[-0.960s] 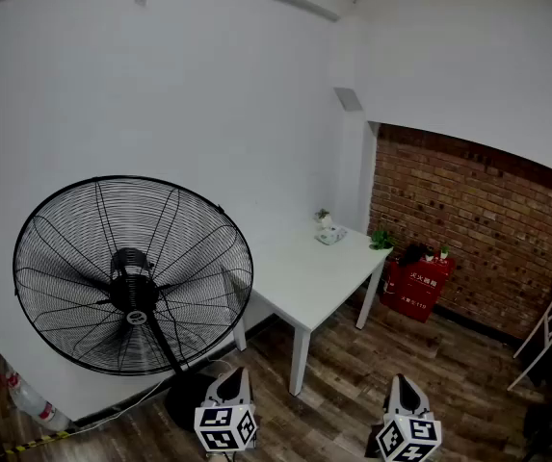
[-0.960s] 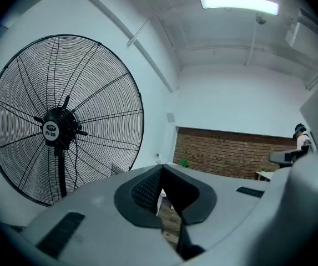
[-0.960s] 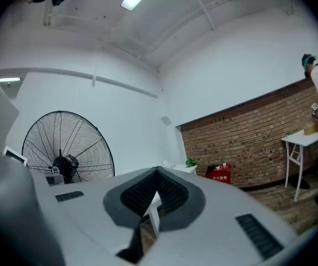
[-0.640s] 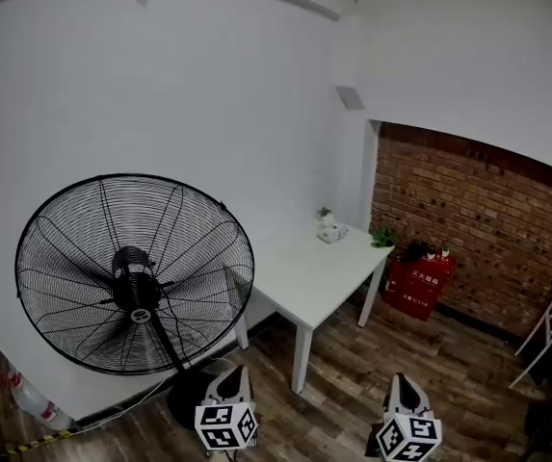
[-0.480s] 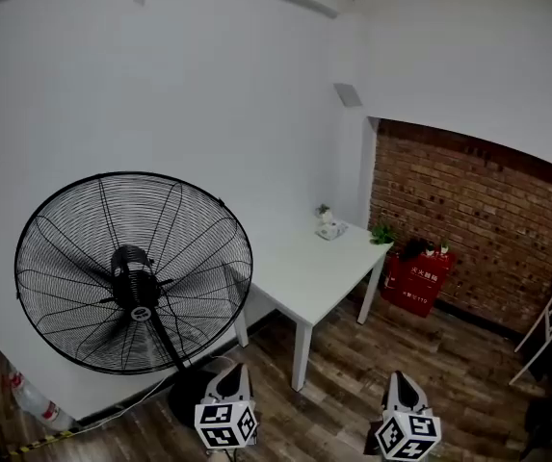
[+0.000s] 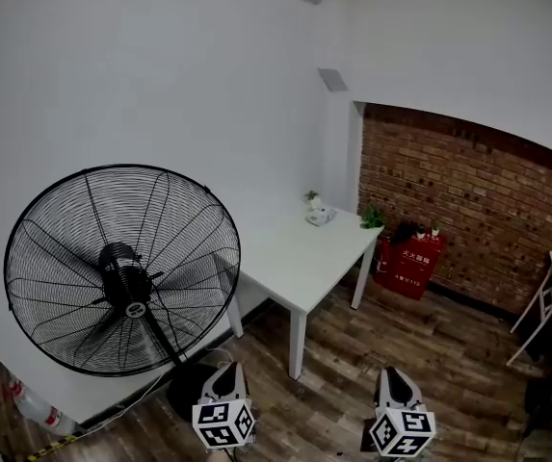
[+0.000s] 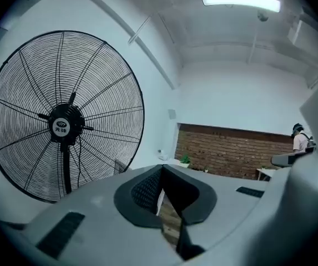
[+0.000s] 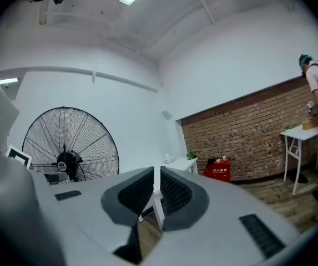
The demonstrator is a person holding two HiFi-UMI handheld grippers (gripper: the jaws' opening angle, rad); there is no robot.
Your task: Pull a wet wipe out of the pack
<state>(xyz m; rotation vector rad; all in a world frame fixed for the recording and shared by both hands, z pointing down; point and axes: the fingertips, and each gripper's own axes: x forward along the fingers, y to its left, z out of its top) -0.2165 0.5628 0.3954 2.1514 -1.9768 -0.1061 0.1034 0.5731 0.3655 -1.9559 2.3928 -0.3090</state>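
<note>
Both low: left tool (image 6: 228, 372), right tool (image 6: 390, 373) | pack (image 6: 321, 217) well ahead, on table (image 6: 290, 263)

Walls (image 6: 160, 85): plain white, no pattern. Far wall (image 6: 468, 210): red-brown brick with paler mortar lines in a running bond. Floor (image 6: 353, 383): brown wood planks, streaked light and dark. Fan (image 6: 121, 269): black wire grille of radial spokes and concentric rings, with a black hub and stand; the left gripper view shows a pale round badge on the hub. Table (image 6: 295, 258): white top, white legs. Box (image 6: 406, 268) by the brick: red with small pale print. Plant (image 6: 372, 218) on the table corner: green. Left gripper (image 7: 160, 173): pale grey shell, dark grey pads with fine ribbing. Right gripper (image 8: 154, 173): same colours. Marker cubes (image 6: 223, 423): black squares on white.
</note>
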